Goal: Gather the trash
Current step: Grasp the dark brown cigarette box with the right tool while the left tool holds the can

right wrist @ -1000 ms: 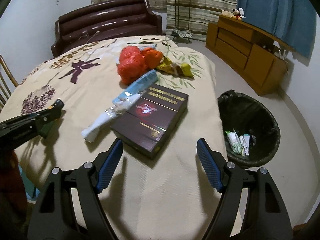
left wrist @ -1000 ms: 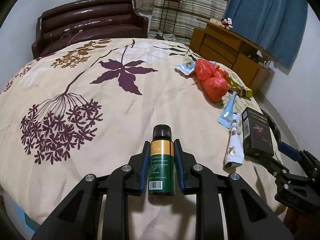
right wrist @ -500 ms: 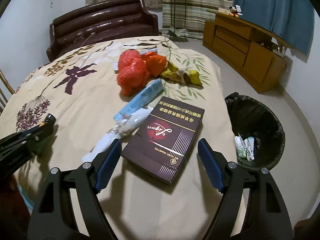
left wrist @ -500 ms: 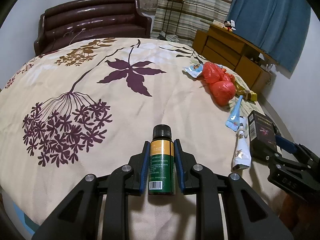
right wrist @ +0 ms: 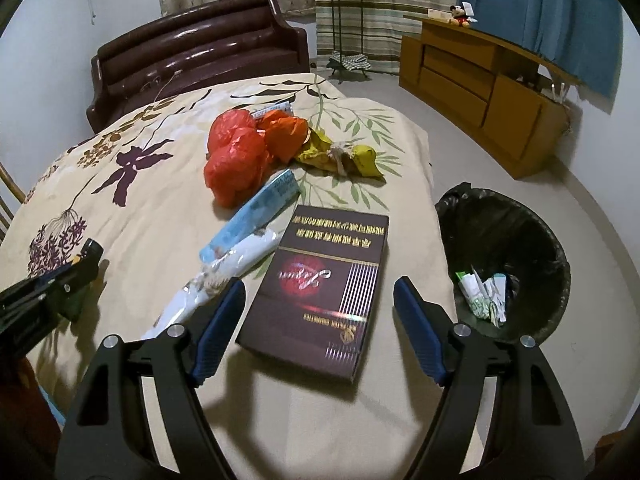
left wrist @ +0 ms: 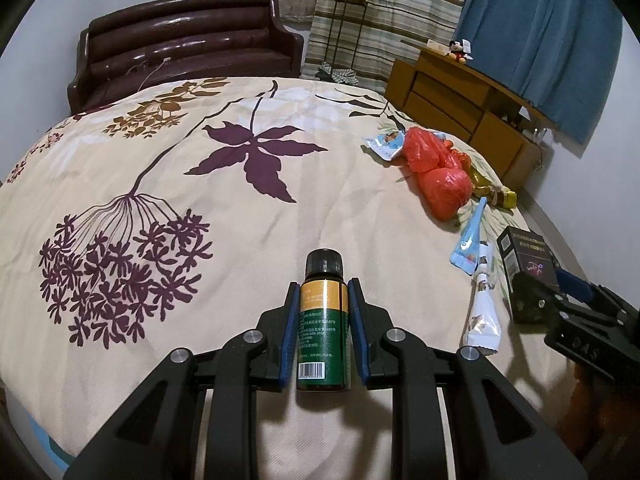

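My left gripper (left wrist: 324,300) is shut on a small green and orange bottle (left wrist: 323,328) with a black cap, held above the floral table cloth (left wrist: 180,184). My right gripper (right wrist: 320,300) is open, its jaws on either side of the near end of a dark maroon box (right wrist: 320,288) lying flat on the table. The box also shows in the left wrist view (left wrist: 526,264). Beside the box lie a white wrapper (right wrist: 208,288), a blue wrapper (right wrist: 256,210), red plastic bags (right wrist: 240,152) and a yellow wrapper (right wrist: 344,156).
A black-lined trash bin (right wrist: 504,260) with some paper in it stands on the floor right of the table. A brown sofa (right wrist: 192,52) is behind the table, a wooden cabinet (right wrist: 480,88) at the right wall. A plant stand (left wrist: 352,28) is at the back.
My right gripper has moved forward over the maroon box, which now lies between its open jaws. My left gripper still holds the bottle and has shifted slightly.
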### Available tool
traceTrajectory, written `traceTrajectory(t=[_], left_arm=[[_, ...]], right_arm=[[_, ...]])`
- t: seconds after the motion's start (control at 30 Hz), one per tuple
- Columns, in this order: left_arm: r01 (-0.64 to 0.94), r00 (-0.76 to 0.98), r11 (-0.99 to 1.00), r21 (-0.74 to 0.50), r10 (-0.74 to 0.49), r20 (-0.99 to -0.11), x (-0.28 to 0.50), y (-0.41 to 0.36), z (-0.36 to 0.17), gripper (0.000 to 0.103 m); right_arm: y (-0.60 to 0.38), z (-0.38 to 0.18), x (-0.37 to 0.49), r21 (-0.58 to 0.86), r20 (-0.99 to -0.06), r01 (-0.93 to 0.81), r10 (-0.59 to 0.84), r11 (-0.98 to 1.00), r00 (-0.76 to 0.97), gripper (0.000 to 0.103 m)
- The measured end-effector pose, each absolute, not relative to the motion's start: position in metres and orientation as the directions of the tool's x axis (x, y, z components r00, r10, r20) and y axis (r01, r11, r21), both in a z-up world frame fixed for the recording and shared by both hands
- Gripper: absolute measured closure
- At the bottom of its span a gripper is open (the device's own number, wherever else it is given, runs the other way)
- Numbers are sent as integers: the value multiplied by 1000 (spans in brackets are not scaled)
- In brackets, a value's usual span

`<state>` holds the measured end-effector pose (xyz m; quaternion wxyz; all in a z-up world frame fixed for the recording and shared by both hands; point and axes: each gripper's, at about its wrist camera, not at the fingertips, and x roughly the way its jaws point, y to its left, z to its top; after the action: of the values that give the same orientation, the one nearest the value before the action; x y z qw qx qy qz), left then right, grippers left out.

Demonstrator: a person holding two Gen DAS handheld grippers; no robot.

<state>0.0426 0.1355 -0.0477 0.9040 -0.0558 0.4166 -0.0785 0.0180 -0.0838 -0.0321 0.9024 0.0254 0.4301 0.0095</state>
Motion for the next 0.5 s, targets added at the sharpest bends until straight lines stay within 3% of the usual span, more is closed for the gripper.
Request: traceTrajectory(t=[0.13, 0.5], left_arm=[[97, 636, 981, -166, -189, -749, 46, 131, -48, 78], [106, 646, 980, -170, -198, -737, 48, 116, -46, 78]], right_arm=[[-85, -34, 23, 53, -784, -1, 42, 999, 619, 39], [-89, -31, 16, 66, -775, -50, 83, 997, 626, 41]])
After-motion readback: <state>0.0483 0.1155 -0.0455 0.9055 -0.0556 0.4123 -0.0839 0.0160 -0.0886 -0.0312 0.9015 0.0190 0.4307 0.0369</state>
